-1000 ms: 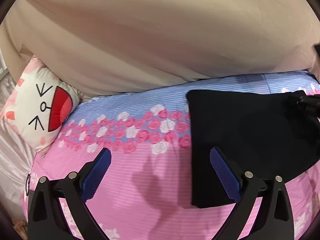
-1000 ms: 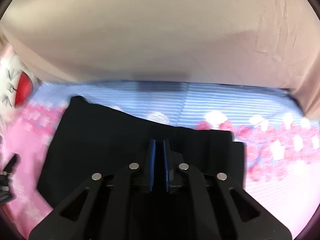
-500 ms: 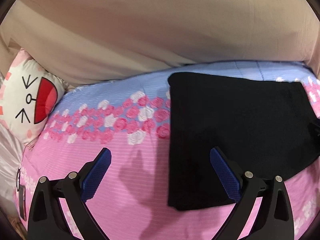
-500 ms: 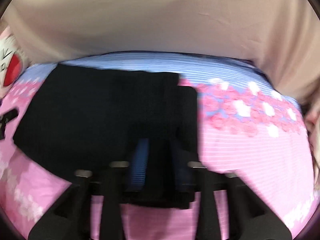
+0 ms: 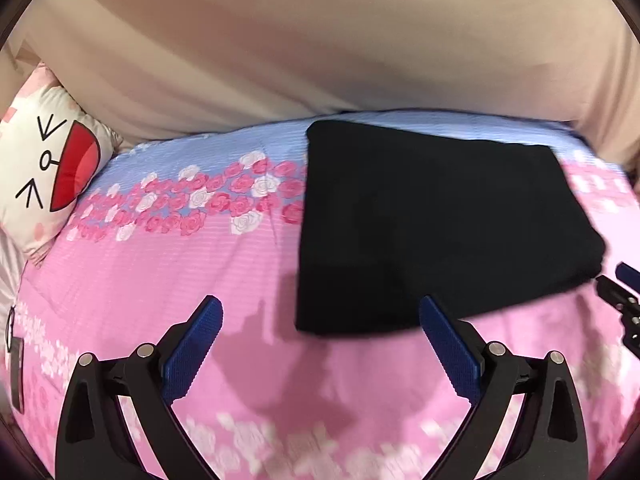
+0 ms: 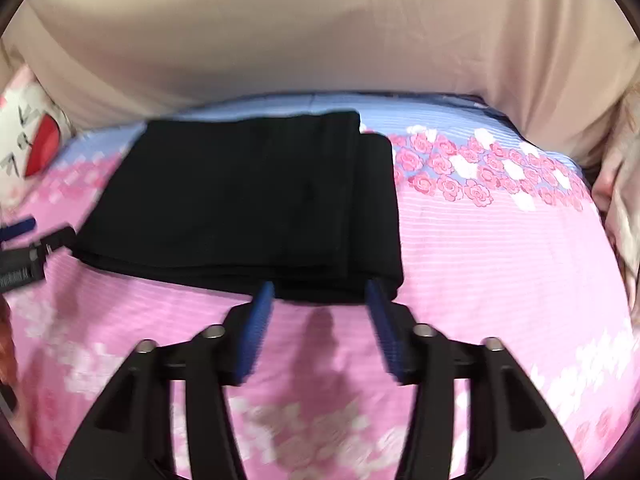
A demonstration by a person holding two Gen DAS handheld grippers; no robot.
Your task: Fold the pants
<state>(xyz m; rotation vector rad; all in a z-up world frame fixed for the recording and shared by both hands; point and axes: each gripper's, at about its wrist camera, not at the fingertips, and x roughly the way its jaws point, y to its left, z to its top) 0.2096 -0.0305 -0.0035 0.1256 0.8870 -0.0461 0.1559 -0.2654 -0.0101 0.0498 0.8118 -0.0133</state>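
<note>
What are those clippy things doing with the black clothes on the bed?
A person holds a gripper in each hand and is folding black pants on a pink flowery bedspread. The pants lie folded into a flat stack. The right gripper has just been opening and nothing is between its fingers now. The left gripper is open too, beside the stack's near corner, holding nothing.

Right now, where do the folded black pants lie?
In the right wrist view, the black pants lie left of centre on the pink bedspread, just beyond the open right gripper.
</note>
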